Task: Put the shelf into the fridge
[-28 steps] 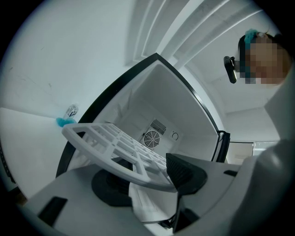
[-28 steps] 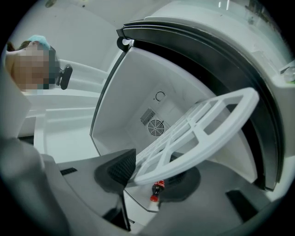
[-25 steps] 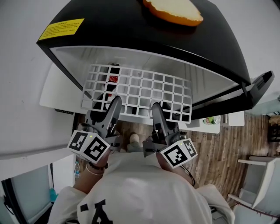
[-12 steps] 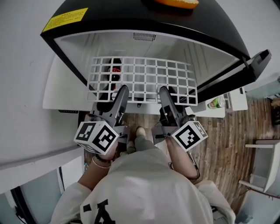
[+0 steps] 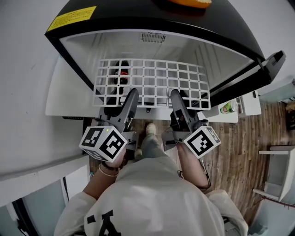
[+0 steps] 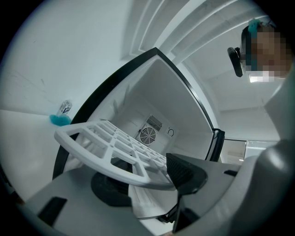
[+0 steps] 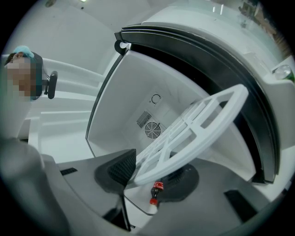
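Observation:
The white grid shelf is held level at the mouth of the open black fridge, its far part inside the cavity. My left gripper is shut on the shelf's near edge left of centre. My right gripper is shut on the same edge right of centre. In the left gripper view the shelf slants between the jaws of the left gripper. The right gripper view shows the shelf rim clamped in the right gripper. A fan vent marks the fridge's back wall.
A cola bottle stands inside the fridge under the shelf, also seen through the grid. The open door hangs at the right, its rack holding a small container. An orange object lies on the fridge top. A white panel flanks the left.
The head view has tilted to look deeper into the fridge, showing its back vent. Both grippers and the shelf keep about the same place at the opening.

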Demonstrator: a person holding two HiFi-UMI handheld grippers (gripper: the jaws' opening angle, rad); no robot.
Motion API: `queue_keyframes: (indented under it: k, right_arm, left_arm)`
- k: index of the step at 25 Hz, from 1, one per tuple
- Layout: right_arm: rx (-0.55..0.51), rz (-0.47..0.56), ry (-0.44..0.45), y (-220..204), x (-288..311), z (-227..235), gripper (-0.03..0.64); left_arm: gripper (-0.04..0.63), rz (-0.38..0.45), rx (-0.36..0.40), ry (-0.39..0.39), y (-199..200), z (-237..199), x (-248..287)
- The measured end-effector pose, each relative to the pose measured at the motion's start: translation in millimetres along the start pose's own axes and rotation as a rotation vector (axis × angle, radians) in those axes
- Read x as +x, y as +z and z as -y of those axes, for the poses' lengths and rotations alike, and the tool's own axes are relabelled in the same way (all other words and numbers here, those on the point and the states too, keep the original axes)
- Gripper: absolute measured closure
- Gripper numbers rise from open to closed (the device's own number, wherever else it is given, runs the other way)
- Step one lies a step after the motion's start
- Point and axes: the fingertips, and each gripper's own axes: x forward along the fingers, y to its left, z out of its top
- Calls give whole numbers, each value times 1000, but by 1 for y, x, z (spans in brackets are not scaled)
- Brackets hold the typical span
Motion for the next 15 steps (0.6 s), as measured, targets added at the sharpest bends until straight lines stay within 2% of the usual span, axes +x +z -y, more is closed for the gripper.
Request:
queue_keyframes:
  k: [8, 11, 15]
  right_arm:
    - [8, -4, 13, 3, 7, 0, 453]
    - [3, 2, 52, 4, 12, -4, 453]
    - [10, -1, 16, 4, 11, 2, 453]
  left_arm:
    - [371, 8, -2, 0, 3, -2, 6]
    - [371, 8, -2, -1, 3, -2, 8]
    - [371, 9, -2, -4, 4, -3, 11]
